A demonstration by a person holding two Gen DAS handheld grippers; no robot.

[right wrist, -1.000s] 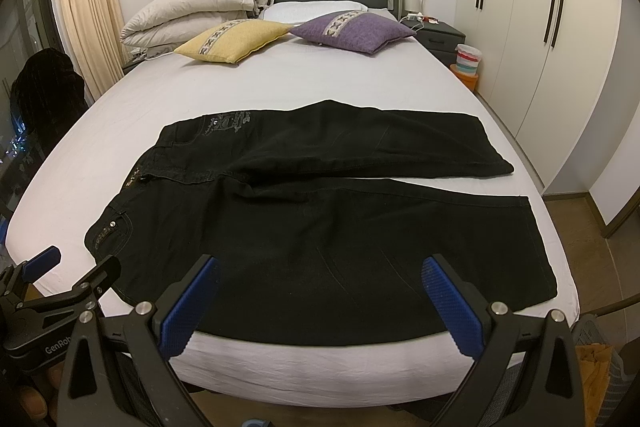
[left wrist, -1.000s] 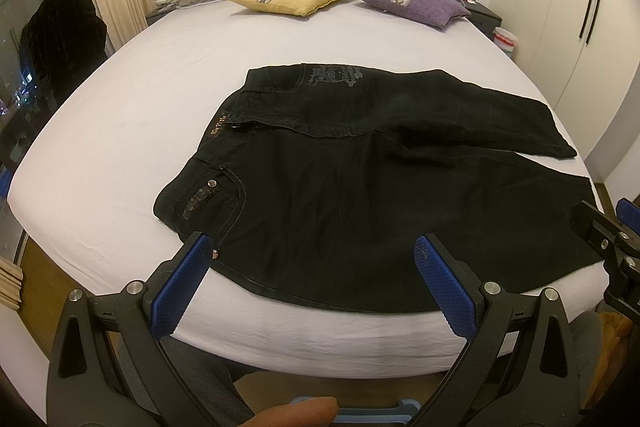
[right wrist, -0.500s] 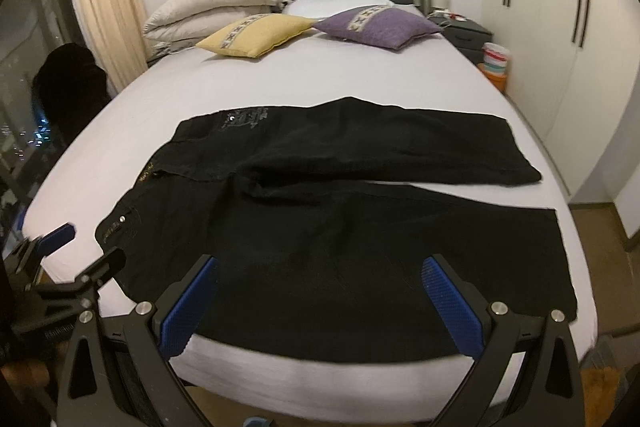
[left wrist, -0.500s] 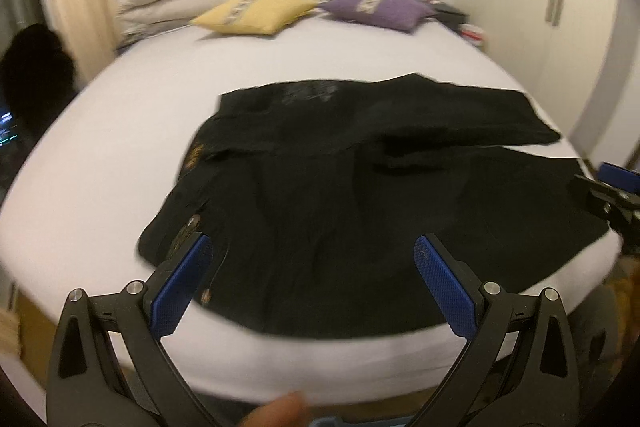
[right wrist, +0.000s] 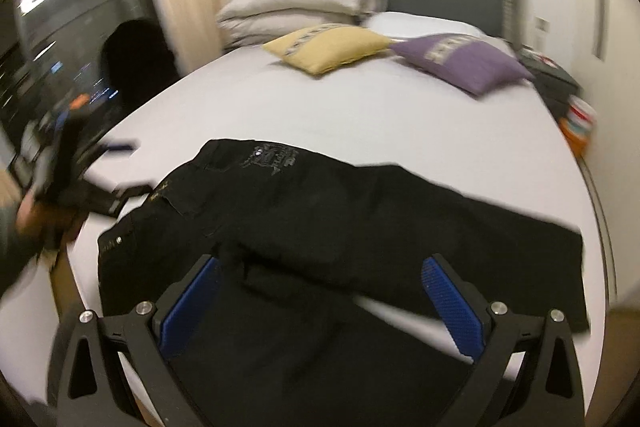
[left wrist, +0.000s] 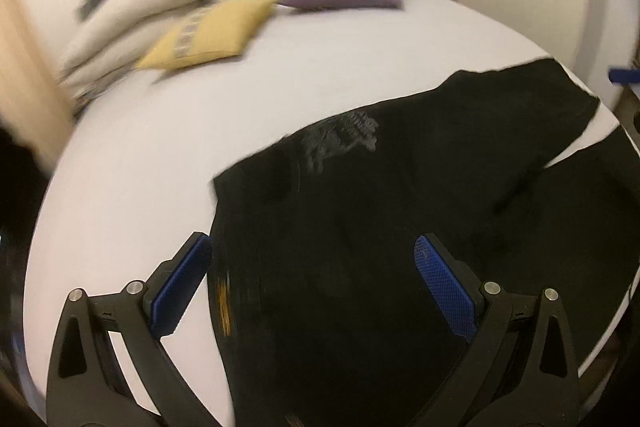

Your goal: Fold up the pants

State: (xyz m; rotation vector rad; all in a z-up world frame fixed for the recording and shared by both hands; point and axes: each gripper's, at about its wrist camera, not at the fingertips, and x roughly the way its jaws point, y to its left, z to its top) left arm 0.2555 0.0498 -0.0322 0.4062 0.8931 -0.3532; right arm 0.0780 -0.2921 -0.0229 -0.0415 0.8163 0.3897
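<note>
we hold our left gripper (left wrist: 312,281) with its two blue-padded fingers (left wrist: 444,281) spread wide, nothing between them, the view tilted and blurred. our right gripper (right wrist: 320,301) likewise has its fingers (right wrist: 190,309) wide apart and empty. from the right wrist, the hand (right wrist: 30,215) gripping the left tool shows at the left edge, blurred.

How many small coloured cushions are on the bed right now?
2. The yellow square cushion lies near the headboard, left of the purple square cushion, both far beyond the black pants. Stacked beige pillows could hide more.
</note>
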